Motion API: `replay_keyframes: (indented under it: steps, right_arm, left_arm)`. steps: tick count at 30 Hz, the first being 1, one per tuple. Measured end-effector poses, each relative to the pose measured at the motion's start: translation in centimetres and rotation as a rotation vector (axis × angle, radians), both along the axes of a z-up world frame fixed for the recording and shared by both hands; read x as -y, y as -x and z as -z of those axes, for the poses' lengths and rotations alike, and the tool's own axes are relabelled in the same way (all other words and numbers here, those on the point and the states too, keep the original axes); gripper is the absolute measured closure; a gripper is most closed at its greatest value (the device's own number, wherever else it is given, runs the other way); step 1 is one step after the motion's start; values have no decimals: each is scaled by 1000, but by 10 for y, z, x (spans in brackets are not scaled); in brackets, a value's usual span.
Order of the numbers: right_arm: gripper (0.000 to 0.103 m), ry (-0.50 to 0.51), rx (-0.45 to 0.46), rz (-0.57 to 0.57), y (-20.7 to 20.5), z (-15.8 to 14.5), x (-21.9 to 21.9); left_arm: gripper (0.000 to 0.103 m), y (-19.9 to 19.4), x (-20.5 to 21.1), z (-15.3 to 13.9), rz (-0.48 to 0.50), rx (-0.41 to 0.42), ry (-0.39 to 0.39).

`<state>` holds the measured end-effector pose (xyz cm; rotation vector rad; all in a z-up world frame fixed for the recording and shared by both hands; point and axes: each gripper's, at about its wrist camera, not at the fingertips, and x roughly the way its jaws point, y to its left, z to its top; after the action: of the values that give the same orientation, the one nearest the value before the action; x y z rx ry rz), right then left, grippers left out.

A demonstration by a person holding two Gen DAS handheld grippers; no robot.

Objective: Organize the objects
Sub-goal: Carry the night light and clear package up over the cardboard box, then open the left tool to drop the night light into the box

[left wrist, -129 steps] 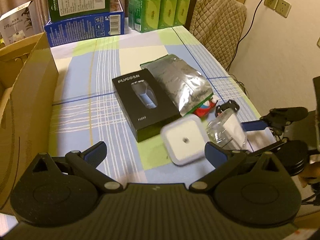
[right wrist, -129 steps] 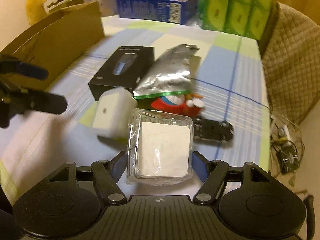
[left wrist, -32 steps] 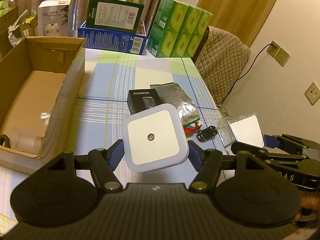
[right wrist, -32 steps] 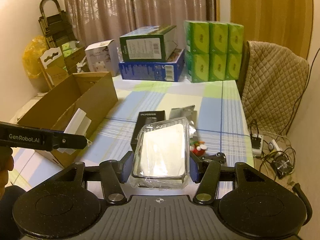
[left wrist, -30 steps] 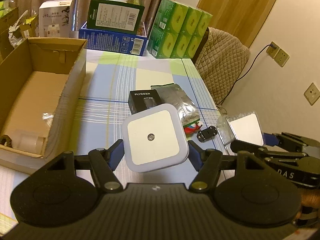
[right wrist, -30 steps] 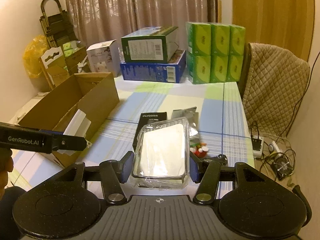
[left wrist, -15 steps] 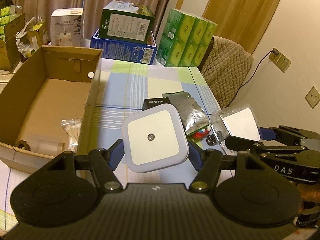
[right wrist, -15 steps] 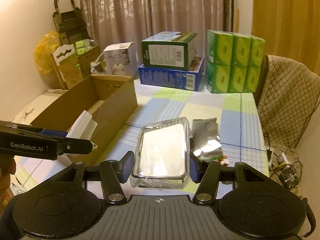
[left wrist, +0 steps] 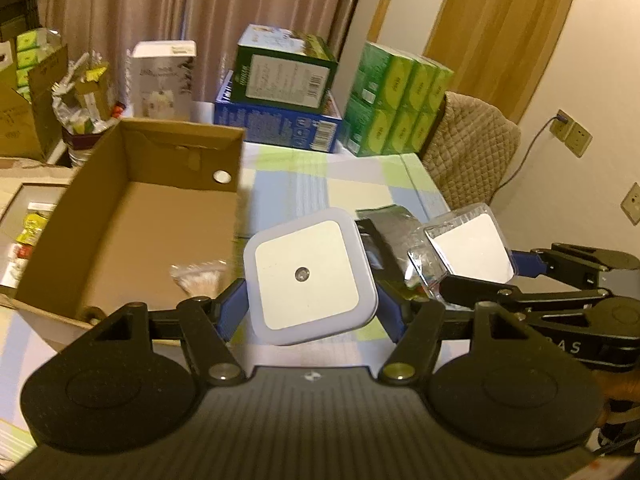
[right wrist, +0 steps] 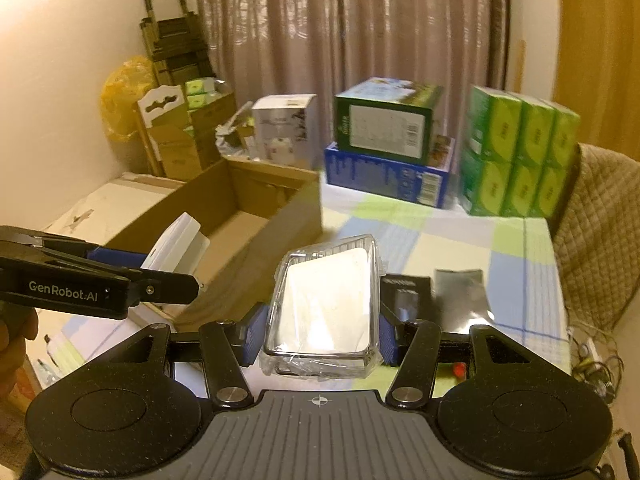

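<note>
My left gripper [left wrist: 310, 304] is shut on a white square night light [left wrist: 310, 276] and holds it in the air beside the right wall of an open cardboard box [left wrist: 120, 224]. My right gripper [right wrist: 320, 330] is shut on a clear plastic case [right wrist: 326, 308] with a white card inside, held above the table. The case [left wrist: 468, 246] also shows in the left wrist view, to the right of the night light. The night light [right wrist: 176, 248] and the box [right wrist: 240, 232] show at the left of the right wrist view.
A black shaver box [right wrist: 406, 292] and a silver foil pouch [right wrist: 460, 296] lie on the checked tablecloth [right wrist: 440, 236]. A small bag [left wrist: 198, 276] lies inside the box. Stacked blue and green cartons [left wrist: 280, 96], green tissue packs [left wrist: 400, 108] and a quilted chair [left wrist: 472, 152] stand behind.
Both grippers have moved left toward the cardboard box with their objects still held. The box now fills more of both views.
</note>
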<state>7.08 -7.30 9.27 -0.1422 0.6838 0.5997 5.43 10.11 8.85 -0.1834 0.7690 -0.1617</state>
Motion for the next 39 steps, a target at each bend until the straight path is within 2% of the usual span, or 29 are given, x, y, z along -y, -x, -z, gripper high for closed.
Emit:
replay_keyframes:
  steps: [7, 16, 27, 39]
  right_arm:
    - [51, -16, -1, -78, -12, -5, -48]
    - [51, -11, -9, -186, -32, 1, -115]
    - [51, 39, -62, -253, -54, 42, -161]
    - [51, 63, -83, -268, -70, 65, -178]
  left_arm:
    - [40, 1, -50, -9, -57, 6, -43]
    - [40, -11, -110, -2, -97, -41, -141]
    - [40, -44, -144, 28, -78, -124, -221]
    - [39, -60, -157, 56, -65, -183, -230]
